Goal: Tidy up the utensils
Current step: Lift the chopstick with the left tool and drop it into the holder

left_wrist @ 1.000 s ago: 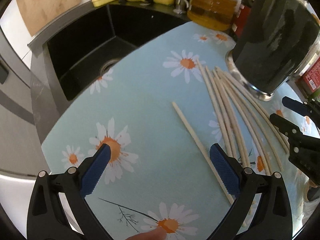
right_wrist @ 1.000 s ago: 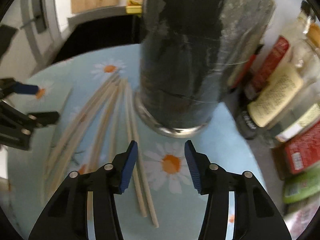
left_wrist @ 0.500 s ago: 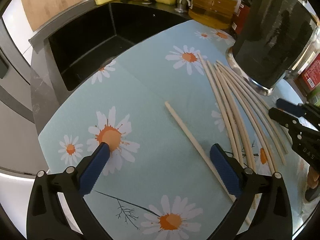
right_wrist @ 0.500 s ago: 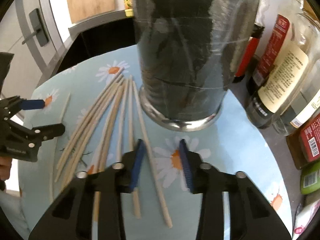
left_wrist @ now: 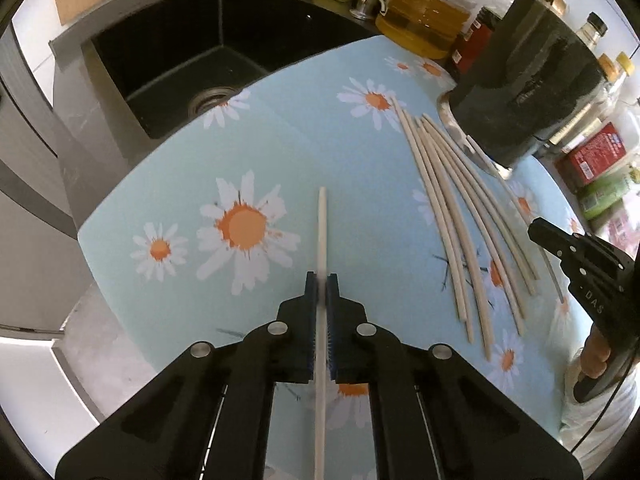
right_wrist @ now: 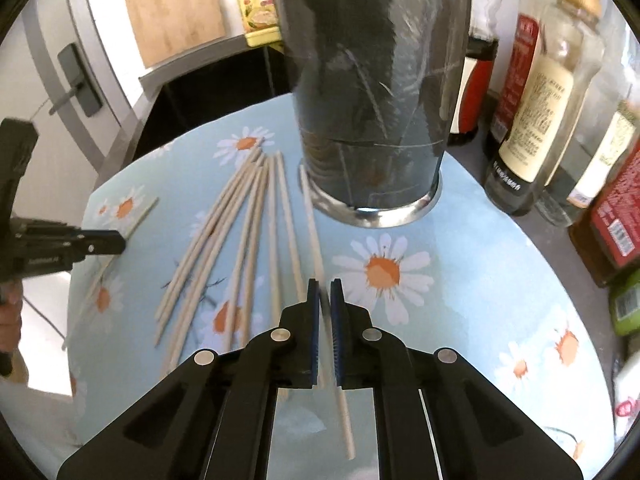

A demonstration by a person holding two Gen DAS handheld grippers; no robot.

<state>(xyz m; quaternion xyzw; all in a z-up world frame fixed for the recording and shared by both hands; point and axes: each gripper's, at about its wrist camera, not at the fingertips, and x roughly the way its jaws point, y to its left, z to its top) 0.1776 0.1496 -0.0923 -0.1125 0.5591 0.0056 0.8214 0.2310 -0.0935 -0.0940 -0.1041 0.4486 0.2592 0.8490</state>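
Looking along the left gripper (left_wrist: 321, 280), its two blue pads are squeezed tight on one single chopstick (left_wrist: 322, 232). The stick pokes out in front of the pads, over the blue daisy cloth (left_wrist: 168, 304). It sits well apart from the pile of chopsticks (left_wrist: 452, 216), which lies spread out like a fan to the right. The far ends of the pile come close to the dark holder (left_wrist: 524, 80) with the shiny metal bottom. A black sink (left_wrist: 168, 60) is at the back left, and an oil jug (left_wrist: 428, 20) and bottles stand behind the holder. The right gripper (left_wrist: 538, 230) shows at the right edge.

Looking along the right gripper (right_wrist: 325, 282), its pads are also pinched shut, with one thin chopstick (right_wrist: 312, 220) between them. That stick runs up toward the foot of the dark holder (right_wrist: 372, 100), right beside its metal rim. The pile of chopsticks (right_wrist: 240, 232) lies just to the left on the cloth. The left gripper (right_wrist: 120, 242) is at the left edge, holding the single chopstick (right_wrist: 144, 212). Sauce bottles (right_wrist: 536, 120) stand on the right.
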